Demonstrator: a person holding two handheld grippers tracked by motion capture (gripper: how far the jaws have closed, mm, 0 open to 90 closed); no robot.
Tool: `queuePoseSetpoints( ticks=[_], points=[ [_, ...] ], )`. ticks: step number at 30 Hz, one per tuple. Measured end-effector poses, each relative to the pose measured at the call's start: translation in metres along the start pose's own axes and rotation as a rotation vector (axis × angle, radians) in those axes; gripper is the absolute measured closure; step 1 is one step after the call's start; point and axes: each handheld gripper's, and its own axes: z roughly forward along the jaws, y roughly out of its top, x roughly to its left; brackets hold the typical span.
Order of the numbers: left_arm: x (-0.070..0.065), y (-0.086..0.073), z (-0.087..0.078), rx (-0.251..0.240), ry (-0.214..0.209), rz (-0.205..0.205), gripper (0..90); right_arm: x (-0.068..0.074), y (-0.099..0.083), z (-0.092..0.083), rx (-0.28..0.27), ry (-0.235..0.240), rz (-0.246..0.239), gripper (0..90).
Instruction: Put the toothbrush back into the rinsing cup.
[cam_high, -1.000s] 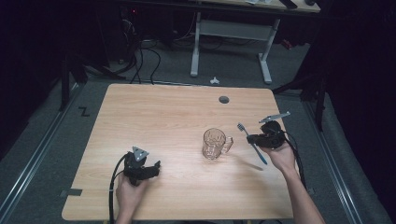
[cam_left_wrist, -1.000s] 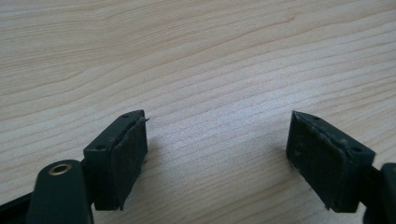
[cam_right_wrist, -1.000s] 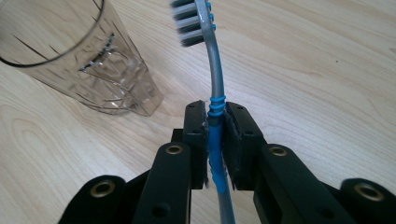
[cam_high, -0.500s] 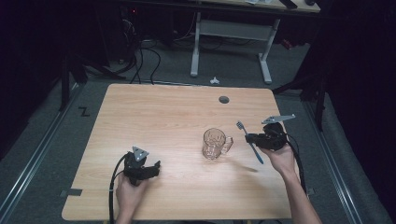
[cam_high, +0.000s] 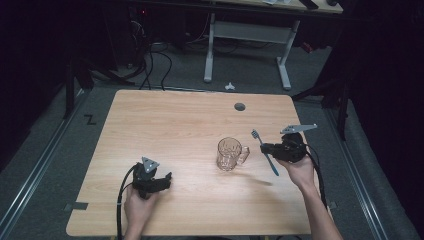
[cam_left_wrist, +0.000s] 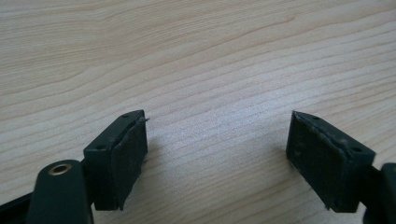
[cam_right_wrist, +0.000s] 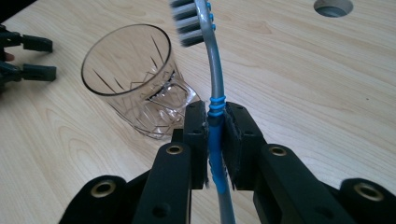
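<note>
Right gripper (cam_right_wrist: 214, 135) is clamped tight on the toothbrush (cam_right_wrist: 212, 88) at its blue grip, bristle head sticking out ahead, lifted off the table (cam_high: 175, 125). Just beyond and left sits the glass mug (cam_right_wrist: 135, 84), upright. Farther off, the left gripper (cam_high: 167, 178) rests with jaws wide apart, nothing between them.

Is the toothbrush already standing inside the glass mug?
No, the toothbrush is clamped in the right gripper, outside the glass mug.
</note>
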Motion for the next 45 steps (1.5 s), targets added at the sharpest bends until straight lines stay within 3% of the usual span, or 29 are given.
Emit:
queuePoseSetpoints(
  ticks=[14,45],
  points=[
    [0.000,0.000,0.000,-0.001,0.000,0.000,21.1,0.006,0.006,0.000,-0.069,0.071,-0.001,80.2],
    [0.000,0.000,0.000,-0.001,0.000,0.000,21.1,0.019,0.029,-0.003,-0.167,0.076,-0.048,80.1]
  ],
)
